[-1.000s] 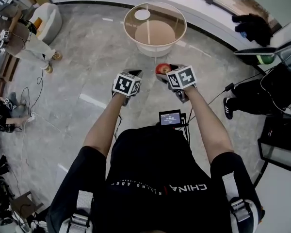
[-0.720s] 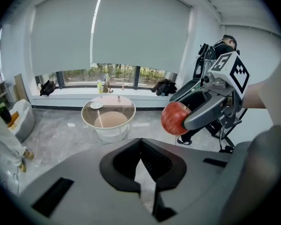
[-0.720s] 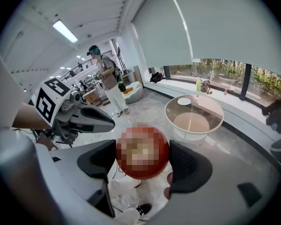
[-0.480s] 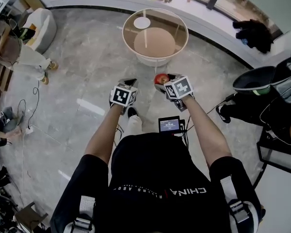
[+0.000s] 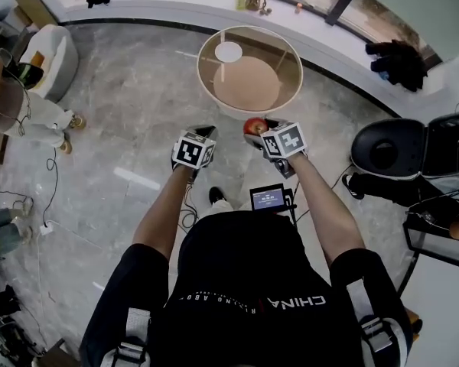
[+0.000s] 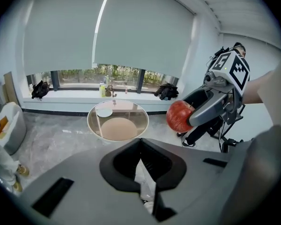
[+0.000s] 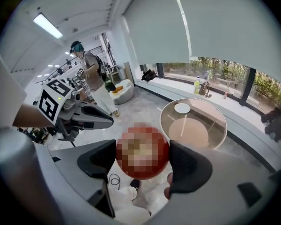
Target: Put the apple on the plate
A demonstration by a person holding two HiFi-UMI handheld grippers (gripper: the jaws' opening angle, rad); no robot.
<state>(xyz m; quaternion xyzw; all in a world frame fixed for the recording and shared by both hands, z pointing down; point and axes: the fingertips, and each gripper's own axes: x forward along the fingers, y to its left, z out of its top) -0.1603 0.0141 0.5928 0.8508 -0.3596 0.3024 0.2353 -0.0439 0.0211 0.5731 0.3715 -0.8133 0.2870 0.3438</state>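
Head view: set above the person's shoulders, looking steeply down and forward; the round glass-topped table (image 5: 249, 71) lies well ahead on the grey marble floor (image 5: 122, 105).
Left gripper view: sits close behind the left gripper (image 6: 140, 139), roughly level, facing the table and the long low window (image 6: 84, 76).
Right gripper view: sits close behind the right gripper (image 7: 143, 153), facing the same way from further right.
Shared: all three views take in the table; each gripper view shows the other gripper at its edge.
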